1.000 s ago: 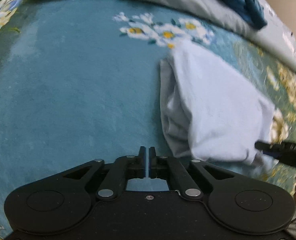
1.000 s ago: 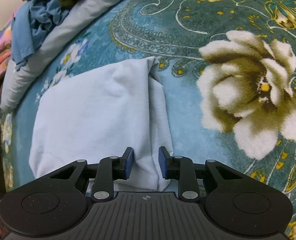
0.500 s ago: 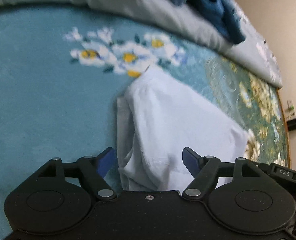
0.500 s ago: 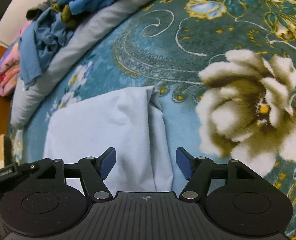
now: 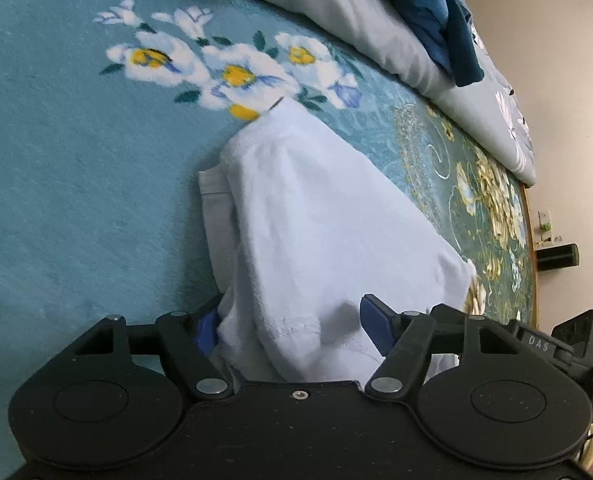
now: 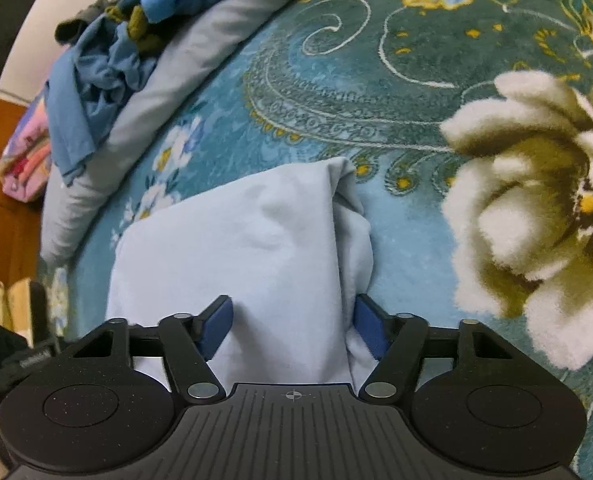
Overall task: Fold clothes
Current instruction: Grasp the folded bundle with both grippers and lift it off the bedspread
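- Teal floral blanket (image 5: 76, 184) covers the bed; everything sits on it.
- left gripper (image 5: 288, 326): jaws spread wide, nothing clamped. Blue pads (image 5: 374, 322) straddle near left corner of the folded pale blue garment (image 5: 320, 224); left pad partly hidden behind cloth edge, right pad rests over the fabric.
- Garment runs forward and up-right from the left gripper, narrowing to a point near the white-and-yellow flower print (image 5: 232, 72). A grey under-layer peeks out along its left side.
- right gripper (image 6: 292, 326): jaws also wide apart, holding nothing. Garment's (image 6: 240, 248) near right portion lies between its blue pads (image 6: 216, 328); right pad touches or sits just beside the bunched right edge, cannot tell which.
- Right-wrist view: garment is a flat folded rectangle with a thick rumpled fold down its right side.
- Both grippers are low over the blanket at the garment's near edge, pointing forward along it; part of the other gripper's black body shows at each view's outer edge.
- Big cream flower pattern (image 6: 536, 200) is right of the garment.
- Grey bedding roll (image 5: 376, 36) lies along the far edge, with a pile of blue clothes (image 6: 104, 68) on top.
- Beige wall (image 5: 568, 100) behind.
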`<action>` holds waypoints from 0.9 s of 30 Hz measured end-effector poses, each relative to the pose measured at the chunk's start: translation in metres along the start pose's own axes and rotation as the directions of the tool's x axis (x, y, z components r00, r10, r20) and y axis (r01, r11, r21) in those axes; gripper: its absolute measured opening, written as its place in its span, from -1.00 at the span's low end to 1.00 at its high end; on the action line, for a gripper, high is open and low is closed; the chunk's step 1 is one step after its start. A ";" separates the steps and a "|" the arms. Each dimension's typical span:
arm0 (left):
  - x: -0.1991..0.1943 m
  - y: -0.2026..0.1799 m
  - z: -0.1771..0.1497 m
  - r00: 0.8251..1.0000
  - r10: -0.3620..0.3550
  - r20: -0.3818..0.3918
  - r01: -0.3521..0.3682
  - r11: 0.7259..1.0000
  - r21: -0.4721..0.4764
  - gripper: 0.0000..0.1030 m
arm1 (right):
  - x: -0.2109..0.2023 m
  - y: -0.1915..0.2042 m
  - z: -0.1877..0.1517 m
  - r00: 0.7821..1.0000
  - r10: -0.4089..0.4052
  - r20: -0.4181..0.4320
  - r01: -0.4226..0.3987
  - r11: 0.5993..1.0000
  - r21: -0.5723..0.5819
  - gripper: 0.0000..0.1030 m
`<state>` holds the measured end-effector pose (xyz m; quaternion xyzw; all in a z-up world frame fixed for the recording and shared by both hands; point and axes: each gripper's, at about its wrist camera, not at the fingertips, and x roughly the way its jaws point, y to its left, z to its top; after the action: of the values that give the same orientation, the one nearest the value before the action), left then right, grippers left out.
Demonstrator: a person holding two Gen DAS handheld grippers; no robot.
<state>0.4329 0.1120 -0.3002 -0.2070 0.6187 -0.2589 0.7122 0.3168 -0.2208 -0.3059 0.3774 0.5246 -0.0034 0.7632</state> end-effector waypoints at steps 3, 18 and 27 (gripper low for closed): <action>0.002 0.000 0.001 1.000 0.015 0.003 -0.015 1.000 -0.018 -0.24 | 0.003 0.000 0.002 1.000 -0.001 -0.018 0.001 1.000 0.011 -0.41; -0.043 -0.047 -0.014 0.998 0.040 0.054 -0.042 0.998 0.036 -0.78 | -0.041 0.044 0.009 0.999 -0.013 -0.048 0.009 0.995 -0.098 -0.73; -0.108 -0.104 -0.044 0.997 -0.037 0.069 0.028 0.992 0.120 -0.78 | -0.132 0.074 -0.013 0.998 -0.058 -0.016 0.055 0.988 -0.143 -0.74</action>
<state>0.3673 0.0996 -0.1596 -0.1832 0.5731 -0.2994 0.7405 0.2772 -0.2118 -0.1594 0.3070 0.5413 0.0162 0.7826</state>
